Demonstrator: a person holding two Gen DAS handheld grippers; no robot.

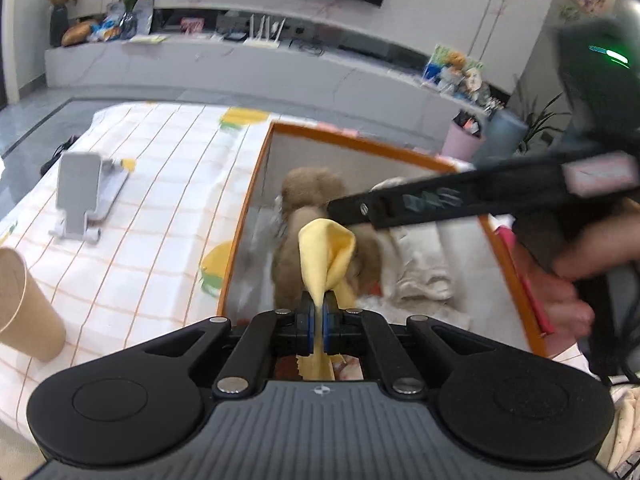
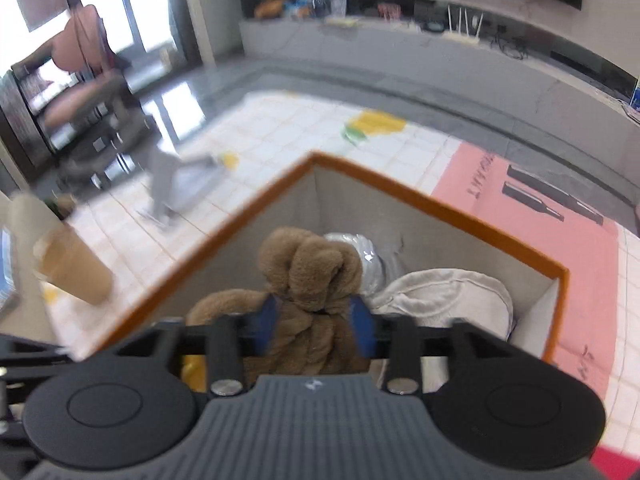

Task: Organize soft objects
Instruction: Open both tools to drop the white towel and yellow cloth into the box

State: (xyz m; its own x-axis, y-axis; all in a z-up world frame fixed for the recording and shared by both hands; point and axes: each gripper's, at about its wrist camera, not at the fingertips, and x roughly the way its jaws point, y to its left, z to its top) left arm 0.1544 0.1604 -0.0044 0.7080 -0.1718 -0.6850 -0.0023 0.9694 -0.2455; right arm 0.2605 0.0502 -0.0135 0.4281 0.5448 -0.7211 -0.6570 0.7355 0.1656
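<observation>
My left gripper (image 1: 319,312) is shut on a yellow cloth (image 1: 326,254) and holds it over the near edge of an orange-rimmed storage box (image 1: 256,184). My right gripper (image 2: 316,322) is shut on a brown plush towel (image 2: 310,276) and holds it inside the same box (image 2: 224,220). In the left wrist view the right gripper (image 1: 340,210) reaches in from the right, its tip at the brown towel (image 1: 308,188). A cream cloth (image 1: 420,264) lies in the box; it also shows in the right wrist view (image 2: 444,296).
The box stands on a table with a checked cloth (image 1: 160,200). A grey phone stand (image 1: 84,192) and a brown paper cup (image 1: 24,304) are on the left. A pink mat (image 2: 532,220) lies beyond the box. A silver plastic bag (image 2: 360,252) sits in the box.
</observation>
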